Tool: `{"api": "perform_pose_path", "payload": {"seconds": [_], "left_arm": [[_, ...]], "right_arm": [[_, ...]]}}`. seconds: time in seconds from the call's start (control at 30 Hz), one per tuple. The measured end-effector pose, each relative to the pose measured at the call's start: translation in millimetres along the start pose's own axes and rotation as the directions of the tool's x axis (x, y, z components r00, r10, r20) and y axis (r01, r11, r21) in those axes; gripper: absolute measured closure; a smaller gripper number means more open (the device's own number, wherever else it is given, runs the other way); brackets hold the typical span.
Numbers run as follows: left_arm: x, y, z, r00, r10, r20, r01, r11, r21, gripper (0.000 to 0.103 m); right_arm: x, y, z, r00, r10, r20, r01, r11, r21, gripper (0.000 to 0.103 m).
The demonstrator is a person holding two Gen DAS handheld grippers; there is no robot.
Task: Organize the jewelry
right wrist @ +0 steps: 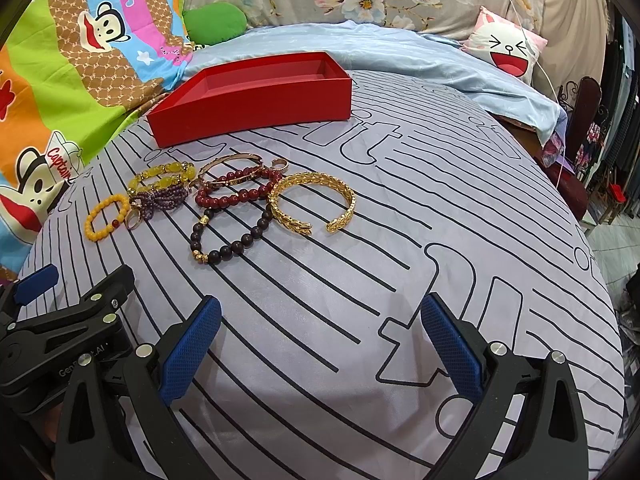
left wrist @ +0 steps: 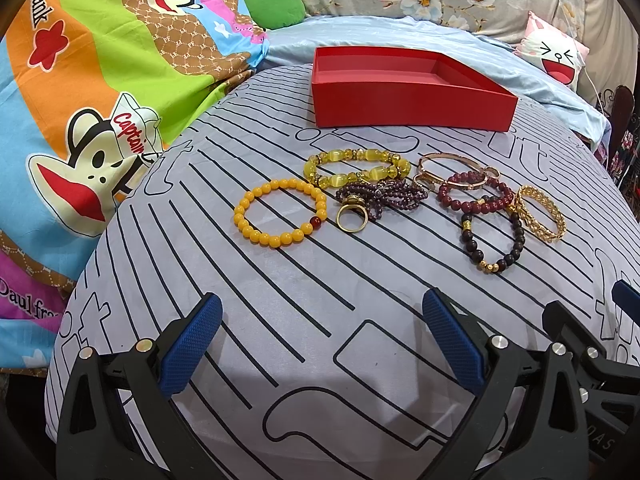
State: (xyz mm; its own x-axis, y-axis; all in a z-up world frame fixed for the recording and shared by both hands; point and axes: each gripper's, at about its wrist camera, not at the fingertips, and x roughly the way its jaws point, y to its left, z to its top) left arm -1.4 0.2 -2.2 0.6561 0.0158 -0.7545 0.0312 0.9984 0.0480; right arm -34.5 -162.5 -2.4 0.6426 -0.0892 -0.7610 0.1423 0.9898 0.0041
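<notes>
A red open box [left wrist: 408, 100] [right wrist: 256, 98] sits empty at the far side of a striped grey cloth. In front of it lies a cluster of jewelry: an orange bead bracelet [left wrist: 280, 213] [right wrist: 105, 216], a yellow stone bracelet [left wrist: 356, 168] [right wrist: 162, 178], a purple bead bunch [left wrist: 384, 196], a gold ring [left wrist: 352, 216], a thin rose-gold bangle [left wrist: 452, 168], a dark red bead bracelet [left wrist: 474, 194] [right wrist: 236, 194], a dark brown bead bracelet [left wrist: 494, 244] [right wrist: 232, 240] and a gold cuff [left wrist: 538, 214] [right wrist: 312, 204]. My left gripper [left wrist: 324, 340] and right gripper [right wrist: 320, 340] are both open and empty, near the cloth's front.
The striped cloth [left wrist: 320, 300] covers a rounded surface on a bed. A colourful cartoon quilt [left wrist: 80, 100] lies to the left, a light blue sheet [right wrist: 400, 52] and a smiling-face pillow [right wrist: 508, 50] behind. The bed edge drops off at the right [right wrist: 600, 220].
</notes>
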Motion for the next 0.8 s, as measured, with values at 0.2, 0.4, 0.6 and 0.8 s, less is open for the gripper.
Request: {"api": "perform_pose_path", "payload": {"seconds": [0.2,0.4,0.6,0.8], "left_arm": [[0,0,0,1.0,0.001,0.0,-0.001,1.0,0.001,0.007],[0,0,0,1.0,0.007,0.0,-0.007,1.0,0.006,0.007],[2,3,2,1.0,-0.008,-0.012,0.008,1.0,-0.001,0.007],[3,13,13,1.0,-0.005,0.002,0.005,1.0,0.001,0.007]], "right_arm": [[-2,-1,1,1.0,0.001,-0.001,-0.001,1.0,0.001,0.007],[-1,-1,0,1.0,0.003,-0.001,-0.003,1.0,0.003,0.007],[-1,-3,2,1.0,0.018,-0.008,-0.018,1.0,0.0,0.007],[3,-3,13,1.0,0.007,0.002,-0.007,1.0,-0.024,0.007]]}}
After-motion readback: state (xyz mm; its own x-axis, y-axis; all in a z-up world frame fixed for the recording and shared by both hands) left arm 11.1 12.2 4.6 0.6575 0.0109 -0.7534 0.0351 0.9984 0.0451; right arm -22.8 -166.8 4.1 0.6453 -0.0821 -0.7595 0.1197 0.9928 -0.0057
